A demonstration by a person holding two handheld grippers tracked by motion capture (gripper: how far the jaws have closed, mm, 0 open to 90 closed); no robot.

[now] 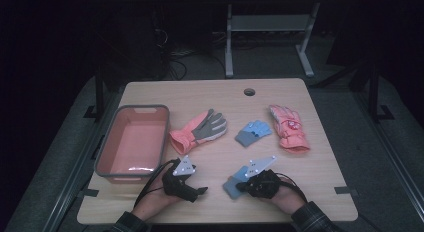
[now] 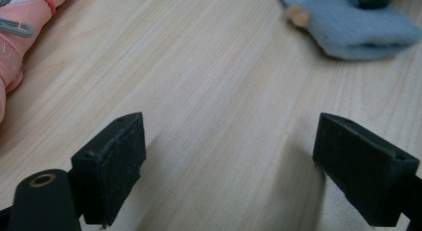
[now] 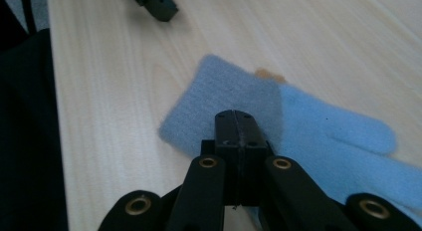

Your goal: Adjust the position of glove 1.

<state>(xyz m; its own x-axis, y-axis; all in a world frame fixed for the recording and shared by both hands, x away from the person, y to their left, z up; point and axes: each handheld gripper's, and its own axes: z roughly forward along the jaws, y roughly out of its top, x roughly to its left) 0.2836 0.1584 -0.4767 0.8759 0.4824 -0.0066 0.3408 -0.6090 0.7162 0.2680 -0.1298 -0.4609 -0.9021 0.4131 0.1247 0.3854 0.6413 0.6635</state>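
Right tool [image 3: 235,122] | clamps blue glove [image 3: 298,131] | flat; cuff toward left tool [image 1: 200,190]

4 gloves: 2 blue [image 1: 253,132] [image 1: 234,182], 2 pink-ish [image 1: 199,130] [image 1: 288,128]; 1 bin [image 1: 132,142].

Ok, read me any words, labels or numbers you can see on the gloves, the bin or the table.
No readable text.
Pink ski glove: a small red mark on its back, too small to read.
Blue glove: a small tan tag at its edge, blurred.
Pink bin: nothing written shows.
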